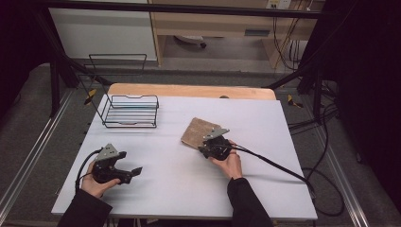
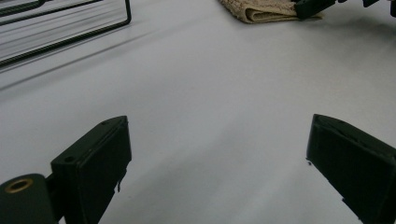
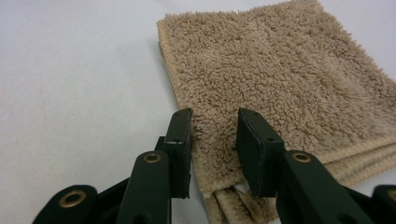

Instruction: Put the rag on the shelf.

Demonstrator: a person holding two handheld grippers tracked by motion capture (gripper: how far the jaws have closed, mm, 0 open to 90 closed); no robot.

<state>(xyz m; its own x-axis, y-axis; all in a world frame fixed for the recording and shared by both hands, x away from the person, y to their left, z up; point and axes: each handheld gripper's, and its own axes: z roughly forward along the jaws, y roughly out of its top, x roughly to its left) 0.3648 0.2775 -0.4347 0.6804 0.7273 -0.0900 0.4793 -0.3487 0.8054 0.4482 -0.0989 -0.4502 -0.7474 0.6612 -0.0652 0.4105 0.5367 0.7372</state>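
Sleeves: dark, long, both forearms | left gripper (image 1: 135,171): black body, grey three-cornered plate, black cable | right gripper (image 3: 214,140): black jaws with flat rectangular pads, brass-coloured eyelets, grey plate, long black cable

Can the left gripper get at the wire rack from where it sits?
Probably yes. The left gripper rests open near the front left of the white table, and bare tabletop lies between it and the wire rack. The folded tan towel and right gripper sit off to the side.

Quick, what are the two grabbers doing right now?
Left gripper: open, holding nothing.
Right gripper: jaws pinching the near corner of the folded beige towel.
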